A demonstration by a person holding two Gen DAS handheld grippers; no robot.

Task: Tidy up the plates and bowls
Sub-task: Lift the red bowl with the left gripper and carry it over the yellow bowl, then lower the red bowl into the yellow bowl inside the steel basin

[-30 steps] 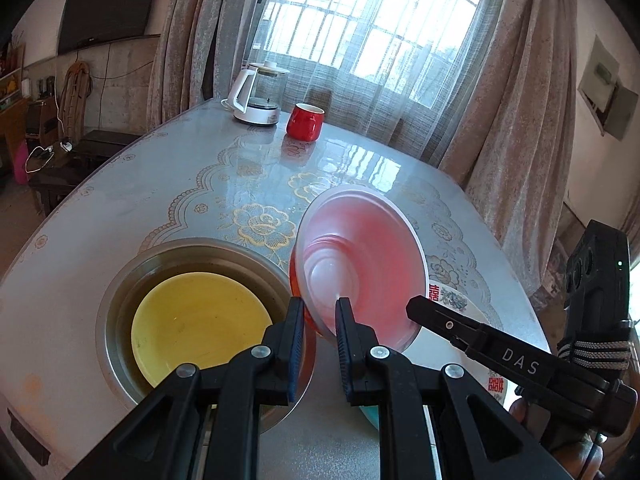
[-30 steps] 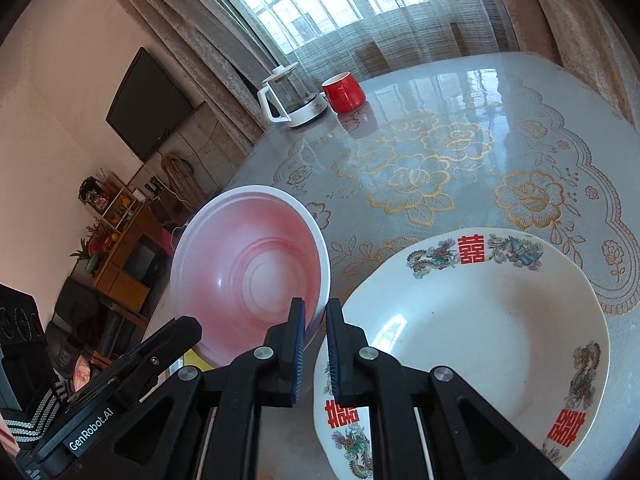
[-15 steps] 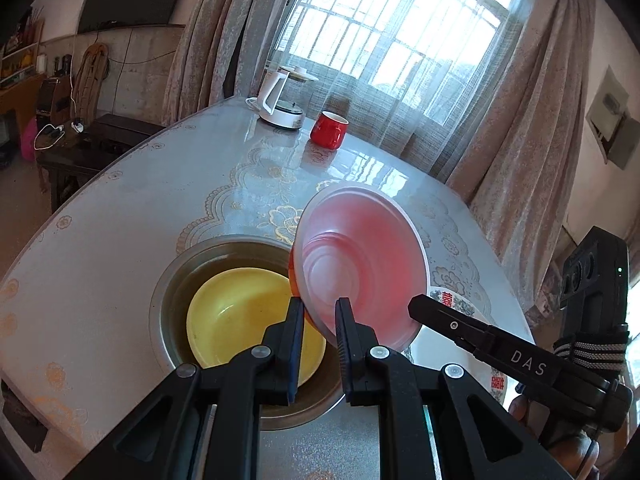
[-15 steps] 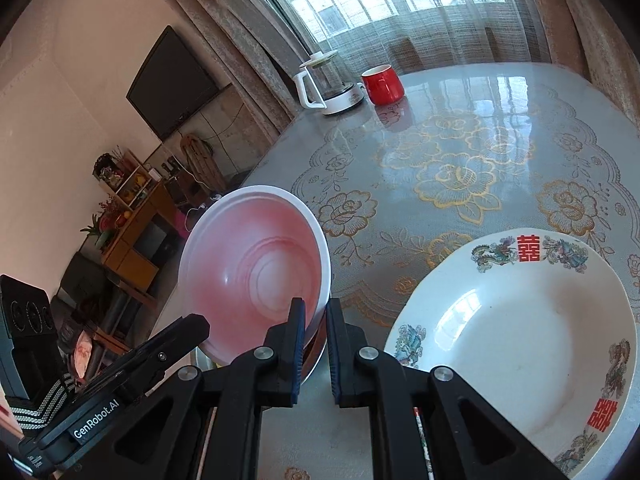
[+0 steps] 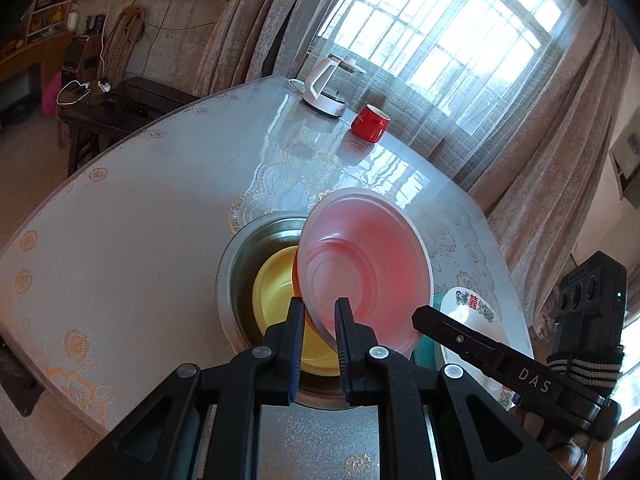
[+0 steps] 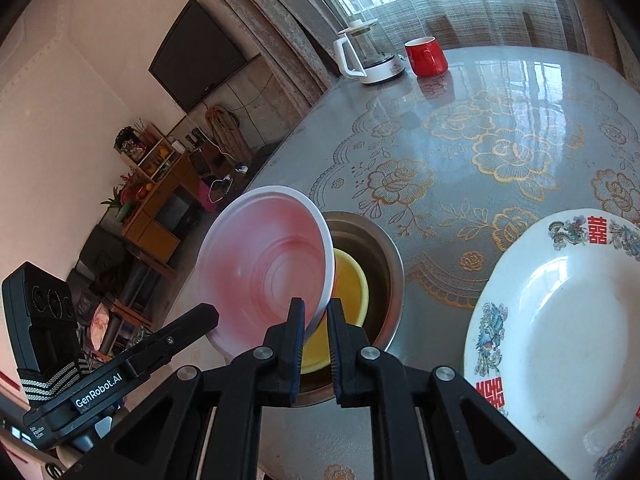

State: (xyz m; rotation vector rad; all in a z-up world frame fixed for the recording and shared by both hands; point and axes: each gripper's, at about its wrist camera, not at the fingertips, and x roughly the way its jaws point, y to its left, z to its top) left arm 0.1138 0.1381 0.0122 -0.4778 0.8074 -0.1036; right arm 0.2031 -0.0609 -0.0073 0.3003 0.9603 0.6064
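I have both tools on one thing. My left gripper [image 5: 319, 309] pinches the near rim of the pink-tinted white plastic bowl [image 5: 366, 268], its two fingers pressed on either side of the wall. My right gripper [image 6: 315, 311] pinches the rim of the same bowl [image 6: 266, 264] at another spot, fingers closed on it just as tightly. The bowl is lifted clear of the table and tilted steeply, its inside turned toward both cameras.

Just beyond and below it sits a wide round stainless steel basin [image 5: 240, 264] on the table, with a yellow bowl [image 5: 276, 280] lying inside. The tilted pink bowl overlaps the basin's right part in the left wrist view and hangs over its left part [image 6: 384, 256] in the right wrist view.

To the right, a large white ceramic plate with red characters and dragon motifs [image 6: 560, 320] lies flat on the glossy grey tablecloth with gold flower patterns [image 6: 500, 148].

At the far edge, near the window, a red mug [image 6: 426, 56] stands just beside a white electric kettle [image 6: 366, 54].
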